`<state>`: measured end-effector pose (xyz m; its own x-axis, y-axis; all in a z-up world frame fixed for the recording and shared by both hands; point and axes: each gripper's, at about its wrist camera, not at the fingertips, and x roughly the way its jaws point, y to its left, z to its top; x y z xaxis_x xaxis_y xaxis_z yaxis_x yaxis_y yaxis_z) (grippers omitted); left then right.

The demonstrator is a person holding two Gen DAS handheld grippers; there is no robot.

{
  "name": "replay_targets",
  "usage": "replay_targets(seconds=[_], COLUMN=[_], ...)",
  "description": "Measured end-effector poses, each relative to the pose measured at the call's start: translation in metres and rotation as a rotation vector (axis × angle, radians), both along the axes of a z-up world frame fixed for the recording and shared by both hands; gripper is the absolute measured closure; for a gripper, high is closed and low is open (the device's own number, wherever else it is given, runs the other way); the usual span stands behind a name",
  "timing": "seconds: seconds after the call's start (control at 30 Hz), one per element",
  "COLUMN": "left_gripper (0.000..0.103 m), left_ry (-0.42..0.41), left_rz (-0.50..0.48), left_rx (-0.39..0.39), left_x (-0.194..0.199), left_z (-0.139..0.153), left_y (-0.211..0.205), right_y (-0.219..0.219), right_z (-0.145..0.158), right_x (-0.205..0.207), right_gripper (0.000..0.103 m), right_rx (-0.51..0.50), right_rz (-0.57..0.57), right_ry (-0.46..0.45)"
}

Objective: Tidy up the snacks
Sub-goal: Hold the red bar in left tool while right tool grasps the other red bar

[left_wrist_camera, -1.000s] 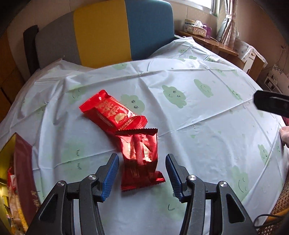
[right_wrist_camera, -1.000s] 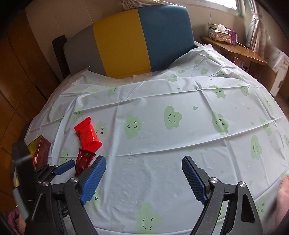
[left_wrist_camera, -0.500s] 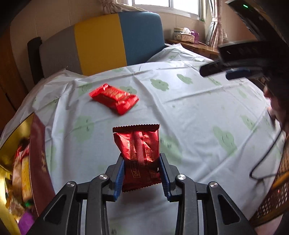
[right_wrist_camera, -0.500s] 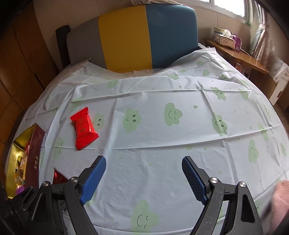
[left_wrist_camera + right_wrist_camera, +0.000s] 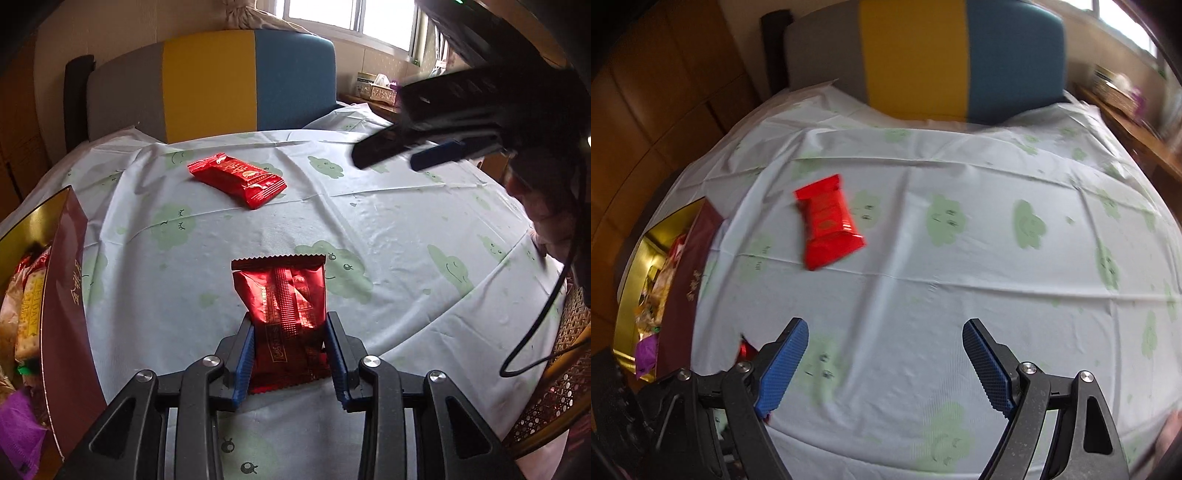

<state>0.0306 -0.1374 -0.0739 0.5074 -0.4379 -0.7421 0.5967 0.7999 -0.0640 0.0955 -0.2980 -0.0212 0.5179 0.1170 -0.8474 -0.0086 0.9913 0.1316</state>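
Left tool clamped on a dark red snack packet, blue pads pressing its two long sides after closing in over the last moment; packet lifted clear of the cloud-print cloth, crimped top edge pointing away from the tool, back seam and small print facing the camera, foil creased and glossy. Right tool spread wide with nothing between its ribbed blue pads, only bare cloth below. Bright red snack packet flat on the cloth, well beyond both tools toward the grey, yellow and blue headboard, gold print on top, one end crimped, slightly skewed. Maroon-and-gold box at the cloth's left edge, left of the bright red packet and nearer than it, open on top and holding a jumble of wrapped snacks, yellow, red and purple among them. In the left wrist view, right tool seen blurred high at the right, above the cloth.
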Motion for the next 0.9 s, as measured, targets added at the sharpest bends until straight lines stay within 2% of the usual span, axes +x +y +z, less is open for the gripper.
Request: replay_targets(seconds=[0.23,0.4,0.53,0.57,0.6,0.63,0.67,0.8,0.9], left_gripper=[0.066,0.066,0.066,0.066,0.066,0.066,0.066,0.066,0.066], left_ry=[0.026,0.026,0.031,0.034,0.036,0.036,0.036,0.032,0.033], left_rz=[0.003,0.003,0.003,0.003,0.003,0.002,0.001,0.004,0.007], left_rx=[-0.056,-0.076,-0.089,-0.093,-0.096,-0.097,-0.098,-0.099,-0.101], left_x=[0.003,0.002,0.003,0.004,0.004,0.004,0.004,0.005,0.006], left_z=[-0.002,-0.003,-0.003,-0.003,-0.003,-0.003,-0.003,-0.003,-0.004], left_y=[0.007,0.009,0.011,0.011,0.012,0.012,0.012,0.013,0.013], right_y=[0.044,0.057,0.062,0.064,0.065,0.066,0.067,0.063,0.046], right_z=[-0.015,-0.029,-0.045,-0.048,-0.052,-0.053,-0.05,-0.039,-0.031], right_x=[0.072,0.112,0.133,0.135,0.136,0.134,0.131,0.103,0.071], right_gripper=[0.017,0.017,0.018,0.02,0.047,0.057,0.062,0.063,0.063], right_rx=[-0.065,-0.138,-0.155,-0.165,-0.178,-0.173,-0.169,-0.176,-0.119], right_rz=[0.128,0.149,0.163,0.167,0.17,0.177,0.181,0.21,0.198], right_ry=[0.027,0.041,0.078,0.087,0.101,0.109,0.101,0.102,0.135])
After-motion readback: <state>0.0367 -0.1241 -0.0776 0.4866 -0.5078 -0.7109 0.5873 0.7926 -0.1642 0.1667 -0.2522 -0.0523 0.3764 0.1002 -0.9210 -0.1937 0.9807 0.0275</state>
